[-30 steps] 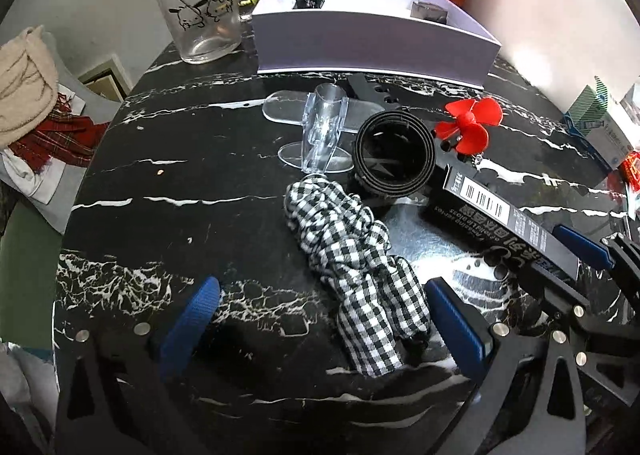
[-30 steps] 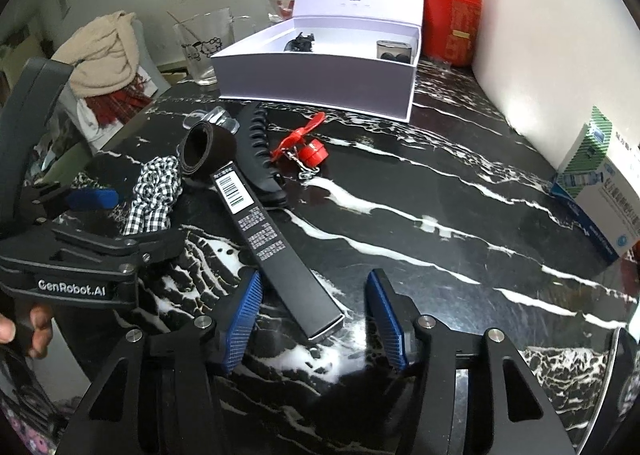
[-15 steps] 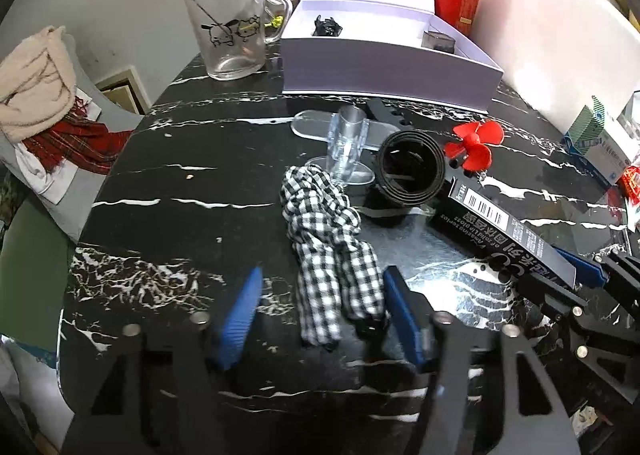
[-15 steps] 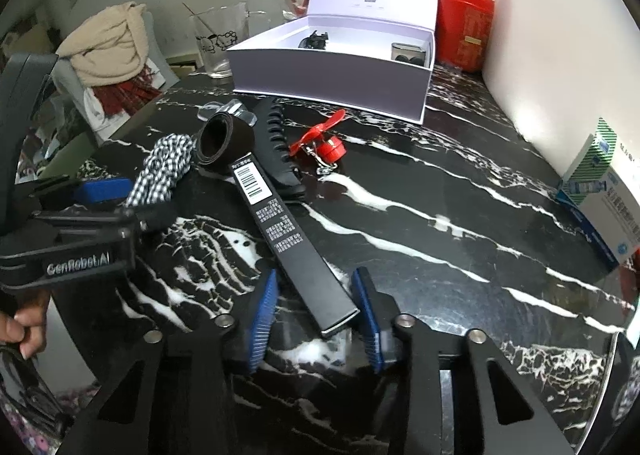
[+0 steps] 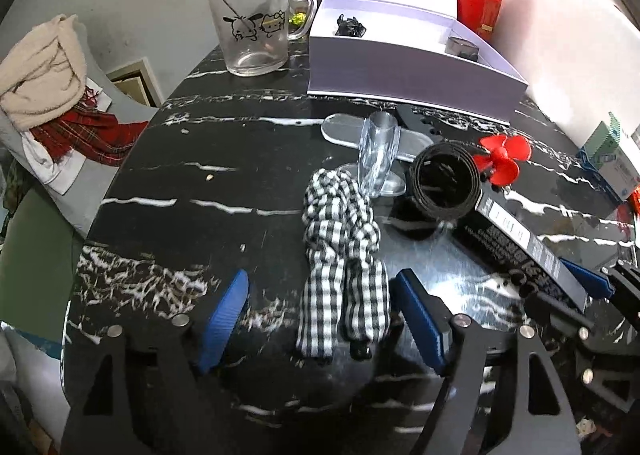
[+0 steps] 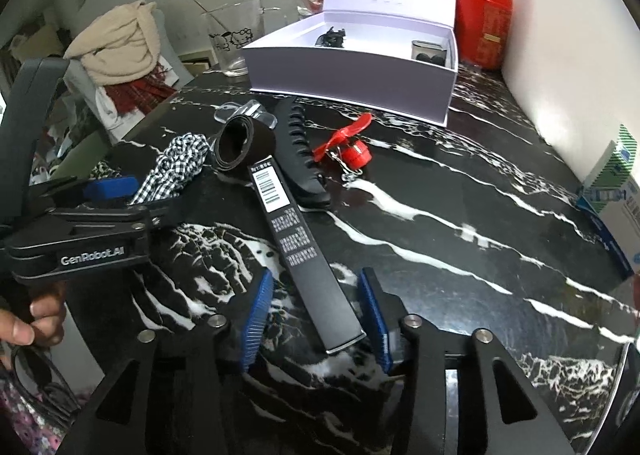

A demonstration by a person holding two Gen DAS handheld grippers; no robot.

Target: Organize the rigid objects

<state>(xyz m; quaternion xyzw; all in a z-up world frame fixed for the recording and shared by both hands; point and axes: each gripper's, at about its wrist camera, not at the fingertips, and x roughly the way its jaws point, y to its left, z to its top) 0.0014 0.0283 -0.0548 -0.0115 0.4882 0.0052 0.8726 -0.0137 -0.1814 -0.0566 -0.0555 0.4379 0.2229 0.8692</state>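
My left gripper (image 5: 320, 315) hangs over the near end of a black-and-white checked scrunchie (image 5: 344, 255). Its jaws are opening and the pads stand clear of the cloth. My right gripper (image 6: 316, 315) straddles the near end of a long black box with a barcode label (image 6: 298, 243). Its jaws are opening too, and the box lies loose between the pads. Behind these lie a coiled black belt (image 6: 244, 145), a black toothed clip (image 6: 300, 147), a red propeller (image 6: 348, 143) and a clear plastic stand (image 5: 376, 151). An open white box (image 6: 352, 67) stands at the back.
A glass mug (image 5: 256, 35) stands left of the white box, a red canister (image 6: 484, 27) to its right. A green-and-blue carton (image 6: 616, 191) sits at the right edge. A chair with clothes (image 5: 48, 67) stands beyond the round table's left rim. A hand (image 6: 24, 319) holds the left gripper.
Both grippers narrowed their jaws and then widened them again, the left around the scrunchie, the right around the box end. The scrunchie now lies straighter and narrower between the left pads.
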